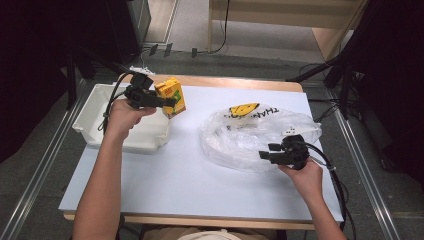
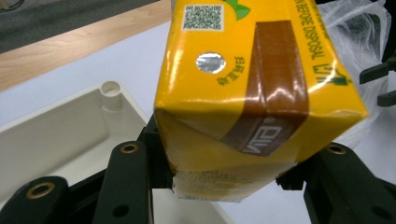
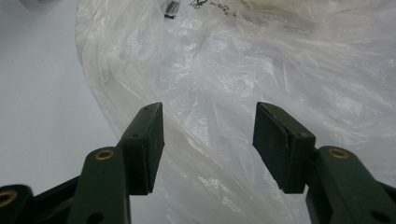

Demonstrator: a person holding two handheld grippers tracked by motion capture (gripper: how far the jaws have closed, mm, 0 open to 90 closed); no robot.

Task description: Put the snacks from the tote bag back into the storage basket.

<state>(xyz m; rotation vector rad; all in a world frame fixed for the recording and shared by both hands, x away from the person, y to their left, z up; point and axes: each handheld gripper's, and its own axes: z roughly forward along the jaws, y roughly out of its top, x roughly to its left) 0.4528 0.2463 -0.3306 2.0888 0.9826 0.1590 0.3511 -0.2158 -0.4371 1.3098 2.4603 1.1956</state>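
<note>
A yellow drink carton (image 1: 170, 96) with a brown stripe hangs above the right end of the white bin (image 1: 95, 111), and my left gripper (image 1: 169, 102) is shut on it. In the left gripper view the carton (image 2: 252, 93) sits tilted between both jaws, which press on its lower sides. A crumpled clear plastic bag (image 1: 250, 132) lies at the table's centre right. My right gripper (image 1: 266, 151) stands open at the bag's near right edge, with the bag's film (image 3: 224, 84) right in front of the jaws and below them.
The bin (image 2: 60, 140) is shallow and shows nothing inside. The table's white sheet (image 1: 165, 175) lies bare in front of both hands. Cables trail from both grippers. Dark stands and metal rails flank the table left and right.
</note>
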